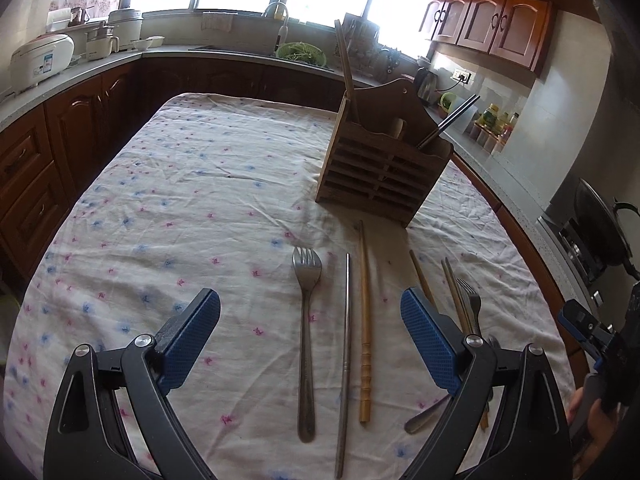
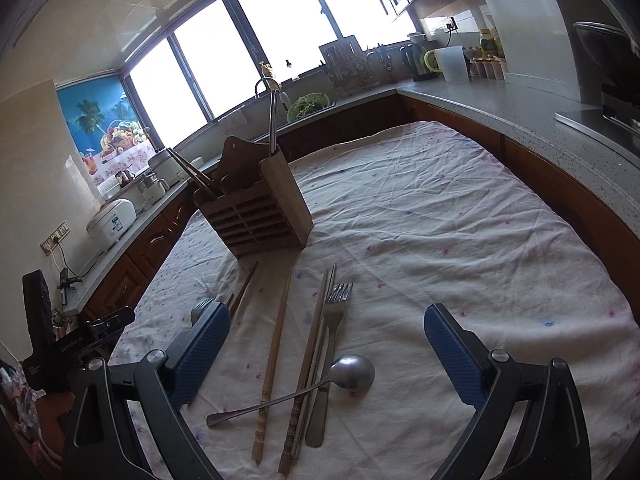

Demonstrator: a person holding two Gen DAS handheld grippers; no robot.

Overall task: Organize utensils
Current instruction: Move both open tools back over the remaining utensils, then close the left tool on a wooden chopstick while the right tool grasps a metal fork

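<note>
Overall, both the left gripper (image 1: 310,334) and right gripper (image 2: 326,338) hang wide and unloaded above the cloth-covered surface (image 1: 168,200); forks, chopsticks and a spoon (image 2: 352,368) lie before the slatted wooden holder (image 1: 384,168).

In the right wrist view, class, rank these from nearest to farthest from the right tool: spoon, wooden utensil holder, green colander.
1. Spoon, lying across the chopsticks between the fingers.
2. Wooden utensil holder, mid-table, left.
3. Green colander, back counter by the tap.
</note>
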